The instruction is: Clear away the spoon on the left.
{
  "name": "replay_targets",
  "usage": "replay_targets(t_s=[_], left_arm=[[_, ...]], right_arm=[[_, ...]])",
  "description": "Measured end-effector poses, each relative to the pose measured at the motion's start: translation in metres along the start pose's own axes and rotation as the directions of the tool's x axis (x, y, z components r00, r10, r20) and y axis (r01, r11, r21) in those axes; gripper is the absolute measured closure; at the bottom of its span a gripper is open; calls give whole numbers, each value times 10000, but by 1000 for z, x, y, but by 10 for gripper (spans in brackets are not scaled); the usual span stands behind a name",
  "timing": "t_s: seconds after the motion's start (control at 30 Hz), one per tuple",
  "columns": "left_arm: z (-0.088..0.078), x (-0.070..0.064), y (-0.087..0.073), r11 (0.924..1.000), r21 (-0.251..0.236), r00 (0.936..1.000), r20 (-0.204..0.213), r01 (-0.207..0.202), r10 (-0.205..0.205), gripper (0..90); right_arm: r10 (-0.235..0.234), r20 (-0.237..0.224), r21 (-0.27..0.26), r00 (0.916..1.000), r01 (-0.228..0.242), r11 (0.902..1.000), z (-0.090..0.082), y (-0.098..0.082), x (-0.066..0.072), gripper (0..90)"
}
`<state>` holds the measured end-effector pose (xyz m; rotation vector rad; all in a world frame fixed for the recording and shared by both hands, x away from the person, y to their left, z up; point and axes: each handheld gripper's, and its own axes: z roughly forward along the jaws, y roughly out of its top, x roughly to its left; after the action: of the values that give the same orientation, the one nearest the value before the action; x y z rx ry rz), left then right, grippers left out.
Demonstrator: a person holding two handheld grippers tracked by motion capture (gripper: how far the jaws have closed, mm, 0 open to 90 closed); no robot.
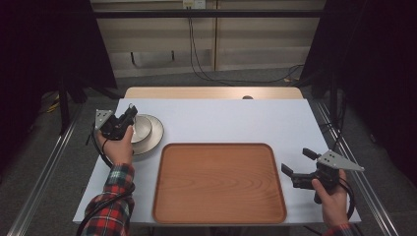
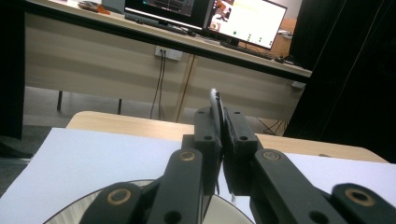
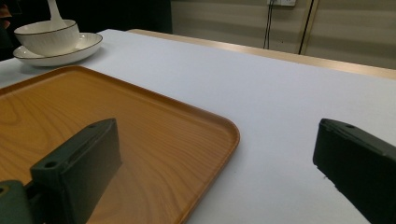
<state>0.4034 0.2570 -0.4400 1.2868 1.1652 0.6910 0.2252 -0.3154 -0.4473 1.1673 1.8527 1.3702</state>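
Note:
A white bowl (image 1: pixel 141 128) stands on a white plate (image 1: pixel 156 135) at the table's left side. A white spoon (image 3: pixel 54 11) rises out of the bowl (image 3: pixel 46 37). My left gripper (image 1: pixel 129 114) hovers over the bowl, shut on the spoon's thin handle (image 2: pixel 215 98), which sticks up between the jaws. The bowl's rim (image 2: pixel 77 207) shows just below the left gripper (image 2: pixel 219 119). An empty wooden tray (image 1: pixel 219 183) lies in the middle near the front edge. My right gripper (image 1: pixel 298 163) stands open to the right of the tray, and its own view shows nothing between its jaws (image 3: pixel 217 140).
A white sheet (image 1: pixel 231 120) covers the table, and a wooden strip (image 1: pixel 211 92) shows along its far edge. Beyond it run a wall with cables (image 1: pixel 194 54) and a desk with monitors (image 2: pixel 247 21). Metal rails (image 1: pixel 44 167) flank the table.

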Motion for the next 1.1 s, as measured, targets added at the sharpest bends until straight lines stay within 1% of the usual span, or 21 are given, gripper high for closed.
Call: replay_targets(t_s=[0.03,0.07,0.13,0.2,0.27,0.33,0.37,0.43,0.5,0.53,0.6,0.7,0.73,0.77,0.8,0.83,0.87,0.9,0.93,1.03,1.1], left_arm=[[0,0,0,10000,32,10000,33,-28,28,852],[0,0,0,10000,-5,10000,-65,-4,3,852],[0,0,0,10000,-62,9999,-106,27,-27,851],[-1,0,0,9999,-77,9999,-37,153,-154,852],[-3,1,0,9999,-37,9999,36,133,-132,852],[-4,1,0,9999,-30,9999,20,151,-151,853],[-5,1,1,9999,4,9998,117,163,-163,853],[-7,1,2,9999,30,9999,16,116,-116,853],[-10,1,4,9998,32,9998,77,177,-177,853],[-11,1,5,9998,-11,9996,185,202,-202,853],[-13,0,8,9995,-4,9992,216,323,-323,853],[-17,-1,15,9996,39,9989,351,297,-298,853],[-17,-1,15,9996,39,9989,351,297,-298,853],[-17,-2,17,9998,47,9991,372,187,-188,853],[-17,-3,19,9995,-40,9986,417,327,-325,853],[-18,-3,22,9996,27,9982,529,278,-279,853],[-18,-5,23,9992,-62,9975,592,389,-385,853],[-19,-7,26,9994,28,9968,716,349,-350,853],[-19,-7,26,9994,28,9968,716,349,-350,853],[-20,-11,32,9992,82,9949,929,381,-387,853],[-22,-15,37,9985,122,9915,1179,530,-541,853]], right_arm=[[-5,-15,7,10000,5,10000,0,0,0,4],[-5,-15,7,10000,5,10000,0,0,0,4],[-19,-16,8,10000,19,10000,0,0,0,4],[-37,-12,3,10000,37,10000,0,0,1,5],[-36,-33,9,10000,36,10000,0,0,1,5],[-36,-21,-13,10000,36,10000,0,0,1,5],[-36,-21,-13,10000,36,10000,0,0,1,5],[-48,-2,-46,10000,48,10000,0,0,1,5],[-30,-21,-36,10000,30,10000,-1,1,1,5],[-30,-21,-36,10000,30,10000,-1,1,1,5],[-43,-13,-59,10000,43,10000,-1,1,1,5],[-31,-21,-67,10000,31,10000,-2,1,1,5],[-31,-21,-67,10000,31,10000,-2,1,1,5],[-47,-35,-58,10000,47,10000,-2,1,1,5],[-46,-36,-56,10000,46,10000,-2,1,1,5],[-29,-29,-59,10000,29,10000,-2,1,1,5],[-51,-21,-43,10000,51,10000,-1,1,1,5],[-56,-25,-47,10000,55,10000,-1,1,1,5],[-49,-29,-40,10000,49,10000,-1,1,2,6],[-61,-40,-66,10000,61,10000,-2,1,1,5],[-86,-36,-76,10000,86,9999,-2,1,1,5]])
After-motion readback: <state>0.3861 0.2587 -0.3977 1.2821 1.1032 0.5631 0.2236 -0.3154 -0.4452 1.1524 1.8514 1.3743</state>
